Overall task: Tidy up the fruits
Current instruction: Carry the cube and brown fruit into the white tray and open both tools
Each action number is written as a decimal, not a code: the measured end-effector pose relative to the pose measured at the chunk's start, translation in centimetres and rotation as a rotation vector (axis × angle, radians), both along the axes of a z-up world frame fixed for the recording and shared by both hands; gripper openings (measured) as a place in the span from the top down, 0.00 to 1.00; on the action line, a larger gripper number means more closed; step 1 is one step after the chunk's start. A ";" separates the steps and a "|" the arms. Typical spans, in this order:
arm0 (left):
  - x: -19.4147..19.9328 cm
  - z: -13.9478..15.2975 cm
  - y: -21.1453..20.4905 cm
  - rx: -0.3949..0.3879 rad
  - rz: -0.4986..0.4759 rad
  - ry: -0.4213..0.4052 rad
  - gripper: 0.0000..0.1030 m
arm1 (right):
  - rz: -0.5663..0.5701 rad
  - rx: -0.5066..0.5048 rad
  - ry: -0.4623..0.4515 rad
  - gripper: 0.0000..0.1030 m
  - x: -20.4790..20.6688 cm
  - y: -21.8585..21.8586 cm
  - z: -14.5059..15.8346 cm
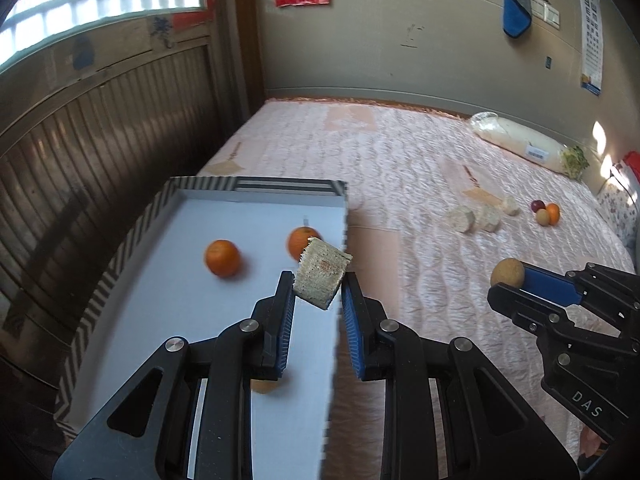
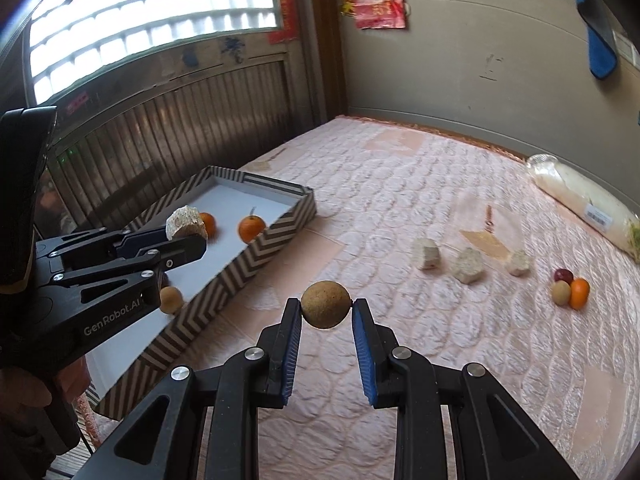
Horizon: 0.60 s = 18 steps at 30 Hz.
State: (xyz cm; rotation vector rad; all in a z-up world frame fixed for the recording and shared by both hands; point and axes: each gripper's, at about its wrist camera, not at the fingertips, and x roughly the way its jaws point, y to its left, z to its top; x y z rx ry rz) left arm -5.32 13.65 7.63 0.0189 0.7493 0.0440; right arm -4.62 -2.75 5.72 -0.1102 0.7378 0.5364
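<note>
Left gripper [image 1: 318, 286] clamps a pale chunk [image 1: 322, 276] over the striped tray [image 1: 120, 256], two oranges [image 1: 223, 258] just beyond it. Right gripper [image 2: 326, 308] grasps a brown round fruit [image 2: 325, 304] above the bed [image 2: 400, 200]; ahead lie three chunks [image 2: 468, 265] and three small fruits [image 2: 570, 286].

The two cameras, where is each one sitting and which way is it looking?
Left wrist: sits on the left claw, looking down its fingers at the striped tray; the claw grips a pale spongy chunk.
Right wrist: sits on the right claw, looking over the pink bed cover; the claw grips a round brown fruit.
Both share the tray, its oranges, each other's claw and the far fruit pile.
</note>
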 end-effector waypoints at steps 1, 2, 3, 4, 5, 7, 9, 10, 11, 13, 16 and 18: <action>-0.1 0.1 0.3 0.004 0.009 -0.004 0.77 | 0.006 0.000 -0.002 0.76 0.0 0.3 0.1; -0.2 0.1 0.7 0.008 0.017 -0.008 0.77 | 0.014 0.001 -0.003 0.76 0.0 0.7 0.2; -0.2 0.2 1.0 0.009 0.023 -0.010 0.77 | 0.021 0.000 -0.004 0.76 0.0 1.1 0.2; -0.3 0.2 1.4 0.010 0.031 -0.012 0.78 | 0.029 -0.002 -0.005 0.76 -0.1 1.5 0.3; -0.3 0.2 1.8 0.010 0.040 -0.012 0.77 | 0.036 -0.005 -0.007 0.76 -0.1 1.9 0.3; -0.5 0.3 2.7 0.007 0.056 -0.013 0.77 | 0.051 -0.010 -0.008 0.76 -0.1 2.8 0.4; -0.6 0.3 3.5 0.006 0.075 -0.015 0.78 | 0.073 -0.016 -0.011 0.76 -0.1 3.8 0.5; -0.7 0.2 3.9 0.006 0.081 -0.015 0.78 | 0.080 -0.019 -0.013 0.76 -0.1 4.1 0.5; -0.7 0.2 4.3 0.008 0.091 -0.014 0.77 | 0.092 -0.022 -0.015 0.76 -0.2 4.7 0.5; -0.8 0.0 5.1 0.006 0.107 -0.011 0.77 | 0.111 -0.026 -0.017 0.76 -0.3 5.6 0.6; -0.9 -0.2 6.1 0.004 0.130 -0.006 0.78 | 0.138 -0.035 -0.020 0.76 -0.3 6.9 0.6; -0.9 -0.4 6.8 0.004 0.145 -0.004 0.78 | 0.152 -0.037 -0.019 0.76 -0.2 7.7 0.6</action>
